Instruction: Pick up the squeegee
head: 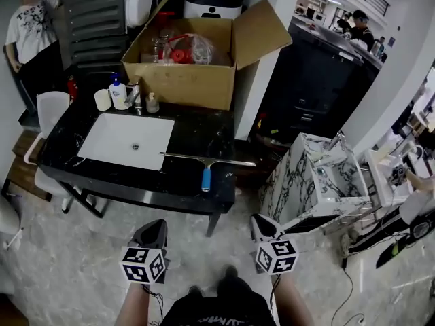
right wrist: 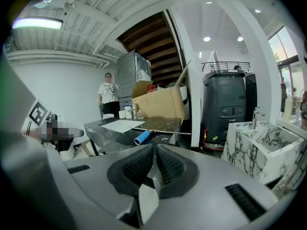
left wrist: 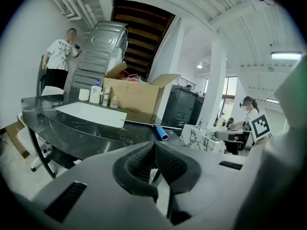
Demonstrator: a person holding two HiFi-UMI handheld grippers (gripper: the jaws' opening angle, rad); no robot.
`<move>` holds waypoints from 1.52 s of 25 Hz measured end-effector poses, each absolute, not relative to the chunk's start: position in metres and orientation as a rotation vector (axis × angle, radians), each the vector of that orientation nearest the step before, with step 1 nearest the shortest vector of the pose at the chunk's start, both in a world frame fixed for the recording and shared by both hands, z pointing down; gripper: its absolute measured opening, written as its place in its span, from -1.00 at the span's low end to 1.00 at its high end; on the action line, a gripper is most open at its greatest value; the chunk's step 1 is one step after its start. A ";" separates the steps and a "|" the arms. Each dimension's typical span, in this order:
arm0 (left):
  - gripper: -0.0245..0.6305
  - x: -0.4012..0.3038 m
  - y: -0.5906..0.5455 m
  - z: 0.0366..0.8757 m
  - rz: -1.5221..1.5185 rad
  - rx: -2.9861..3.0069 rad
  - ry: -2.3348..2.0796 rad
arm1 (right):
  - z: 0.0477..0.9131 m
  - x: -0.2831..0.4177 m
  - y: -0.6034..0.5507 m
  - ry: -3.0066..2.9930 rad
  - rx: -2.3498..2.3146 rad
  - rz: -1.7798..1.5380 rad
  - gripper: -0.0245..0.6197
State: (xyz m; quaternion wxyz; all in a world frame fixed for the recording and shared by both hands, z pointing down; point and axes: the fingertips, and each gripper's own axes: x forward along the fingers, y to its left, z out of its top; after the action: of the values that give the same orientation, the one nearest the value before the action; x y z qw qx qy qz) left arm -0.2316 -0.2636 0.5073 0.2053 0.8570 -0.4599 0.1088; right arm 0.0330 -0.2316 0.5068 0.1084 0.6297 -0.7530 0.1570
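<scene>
A squeegee (head: 206, 168) lies on a black marble tabletop (head: 197, 133) near its front right corner, the long blade running roughly parallel to the front edge and the blue handle pointing out toward that edge. In front of the tabletop and well short of it, a person holds the left tool (head: 152, 227) and the right tool (head: 261, 225) side by side above the pale stone floor (head: 75, 263), each carrying its cube of square markers. Both tools have their jaws pressed together with nothing between them: the left gripper view shows the left tool's (left wrist: 154, 146) ribbed pads meeting with the squeegee's (left wrist: 161, 133) blue handle on the tabletop beyond, and the right gripper view shows the right tool's (right wrist: 154, 150) pads likewise closed and bare, the squeegee (right wrist: 142, 137) ahead of them. A white sink (head: 126, 140) is set into the left part of the tabletop, its right edge near the left end of the blade. A white cup (head: 102, 100) and a soap bottle (head: 118, 94) stand along the back edge by the sink, and an open cardboard box (head: 183, 80) sits at the back. A person in a white printed shirt (head: 30, 31) stands beyond the back left corner, and a white marbled washstand (head: 319, 175) stands on the floor to the right of the tabletop.
</scene>
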 end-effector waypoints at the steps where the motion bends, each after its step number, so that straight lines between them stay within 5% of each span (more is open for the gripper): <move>1: -0.86 -0.228 -0.270 0.508 0.306 2.388 -1.280 | 0.506 0.037 -0.238 -2.214 1.859 0.461 -0.75; 23: -0.85 -0.090 -0.447 0.527 0.479 2.171 -1.285 | 0.500 0.146 -0.468 -2.371 1.720 0.458 -0.75; 26: -0.45 -0.069 -0.459 0.535 0.512 2.151 -1.243 | 0.503 0.156 -0.488 -2.391 1.696 0.462 -0.75; 30: -0.16 -0.045 -0.471 0.548 0.572 2.109 -1.194 | 0.508 0.171 -0.508 -2.405 1.677 0.469 -0.75; 38: -0.04 -0.027 -0.495 0.574 0.687 1.983 -1.246 | 0.516 0.202 -0.536 -2.415 1.677 0.504 -0.75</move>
State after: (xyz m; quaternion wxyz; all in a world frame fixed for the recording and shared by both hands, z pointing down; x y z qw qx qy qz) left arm -0.0275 -0.4954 0.5744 0.3432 0.7632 -0.4795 0.2643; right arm 0.2018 -0.5355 0.5162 0.0791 0.5605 -0.8070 0.1685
